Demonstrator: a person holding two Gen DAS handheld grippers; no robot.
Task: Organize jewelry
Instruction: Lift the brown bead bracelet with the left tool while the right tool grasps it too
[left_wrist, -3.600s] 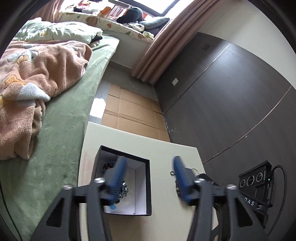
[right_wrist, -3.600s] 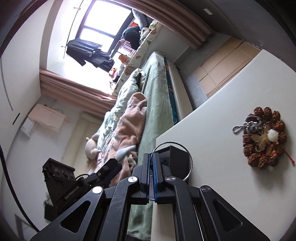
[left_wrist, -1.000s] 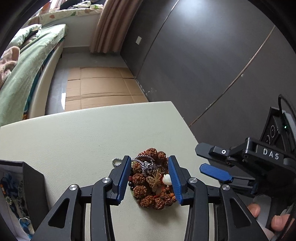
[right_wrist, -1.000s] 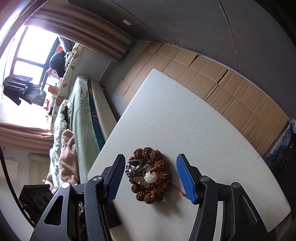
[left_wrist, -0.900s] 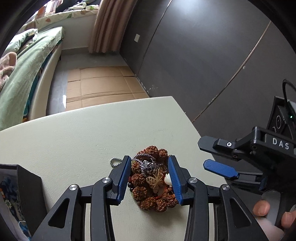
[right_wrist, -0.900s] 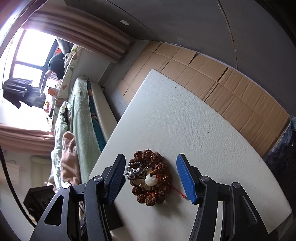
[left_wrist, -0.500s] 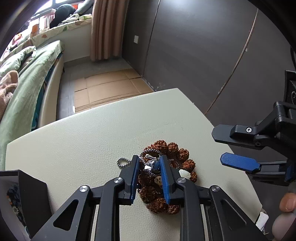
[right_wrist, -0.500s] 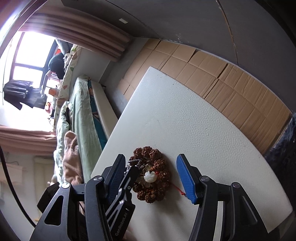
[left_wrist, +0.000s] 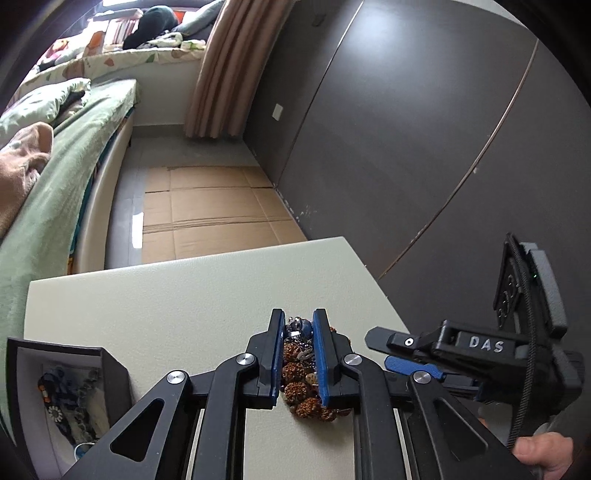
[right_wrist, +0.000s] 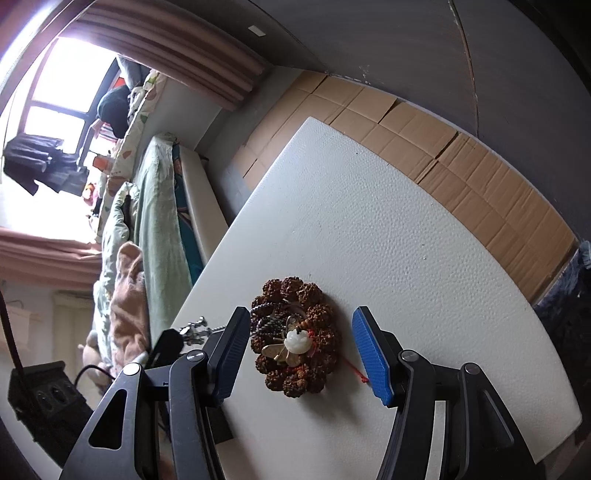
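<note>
Bedroom bench (right_wrist: 424, 236): your left hand-held gripper (left_wrist: 298, 354) just closed, pinching chain tangle (left_wrist: 300, 334) atop seed-bead bracelet (right_wrist: 295, 336); right hand-held gripper (right_wrist: 299, 354) wide, empty. Next: lift chain clear toward box (left_wrist: 55, 373), near-left corner.

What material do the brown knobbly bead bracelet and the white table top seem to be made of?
Brown knobbly bead bracelet: probably dried seeds or carved wood, matte, judging by the rough, deeply wrinkled surface. White table top: looks like foam board or textured plastic, matte, with a fine pebbled grain; I cannot tell which.
</note>
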